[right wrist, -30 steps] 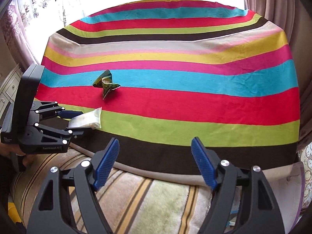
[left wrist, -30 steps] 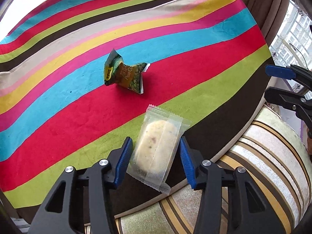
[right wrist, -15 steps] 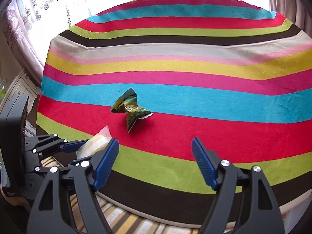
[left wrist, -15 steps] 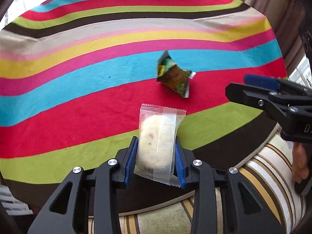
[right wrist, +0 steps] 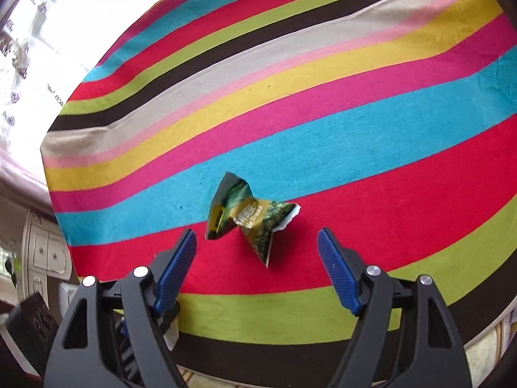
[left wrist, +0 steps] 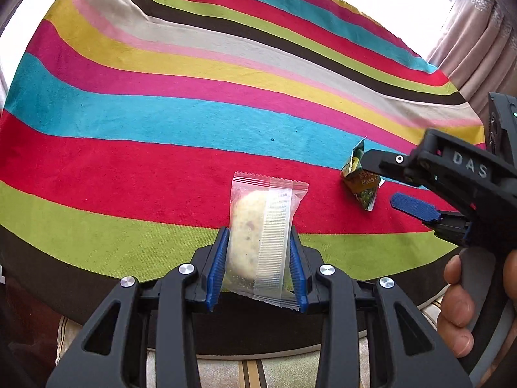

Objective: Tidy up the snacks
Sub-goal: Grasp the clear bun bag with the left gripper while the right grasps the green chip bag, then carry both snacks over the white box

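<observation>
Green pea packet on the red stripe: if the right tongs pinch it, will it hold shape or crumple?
Probably crumples: the pea packet is thin film, already twisted and torn open at one end. Likely very light, so it may skid on the striped cloth if one pad touches first. The right tongs stand open, short of it.

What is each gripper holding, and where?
Left gripper clamps the clear-wrapped pale round biscuit by its lower side edges; right gripper holds nothing.
</observation>
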`<state>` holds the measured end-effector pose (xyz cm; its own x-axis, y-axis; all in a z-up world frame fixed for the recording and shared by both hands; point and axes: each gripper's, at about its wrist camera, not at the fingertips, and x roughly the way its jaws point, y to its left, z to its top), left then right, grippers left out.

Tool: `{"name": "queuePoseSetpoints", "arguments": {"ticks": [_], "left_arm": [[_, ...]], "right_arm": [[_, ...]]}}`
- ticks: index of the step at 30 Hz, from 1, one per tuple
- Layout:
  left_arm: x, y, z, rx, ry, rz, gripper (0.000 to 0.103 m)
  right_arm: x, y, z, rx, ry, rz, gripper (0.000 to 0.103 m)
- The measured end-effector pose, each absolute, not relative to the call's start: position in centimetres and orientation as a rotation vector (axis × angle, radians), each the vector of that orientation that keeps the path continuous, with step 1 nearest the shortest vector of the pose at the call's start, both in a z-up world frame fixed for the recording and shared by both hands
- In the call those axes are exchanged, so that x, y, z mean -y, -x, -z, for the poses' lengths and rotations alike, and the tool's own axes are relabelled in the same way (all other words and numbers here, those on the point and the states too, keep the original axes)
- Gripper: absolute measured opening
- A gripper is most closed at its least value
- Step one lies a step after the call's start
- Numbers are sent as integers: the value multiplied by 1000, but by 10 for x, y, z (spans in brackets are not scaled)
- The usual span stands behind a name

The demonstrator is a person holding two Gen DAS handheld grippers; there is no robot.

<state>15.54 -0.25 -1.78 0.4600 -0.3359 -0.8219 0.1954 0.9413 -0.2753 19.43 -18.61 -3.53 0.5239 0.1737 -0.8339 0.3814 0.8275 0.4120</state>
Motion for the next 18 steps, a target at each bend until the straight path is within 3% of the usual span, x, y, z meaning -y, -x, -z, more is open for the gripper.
{"name": "queuePoseSetpoints", "arguments": {"ticks": [10, 13, 18], "left_arm": [[-7, -154, 18, -1021, 221, 322, 33], [-8, -151, 16, -1009, 225, 319, 33], [-8, -148, 14, -1001, 232, 313, 33]], "right_arm": [[159, -226, 41, -1054, -454, 271, 77], [148, -226, 42, -1064, -330, 301, 61], [141, -220, 43, -1054, -210, 270, 53]]}}
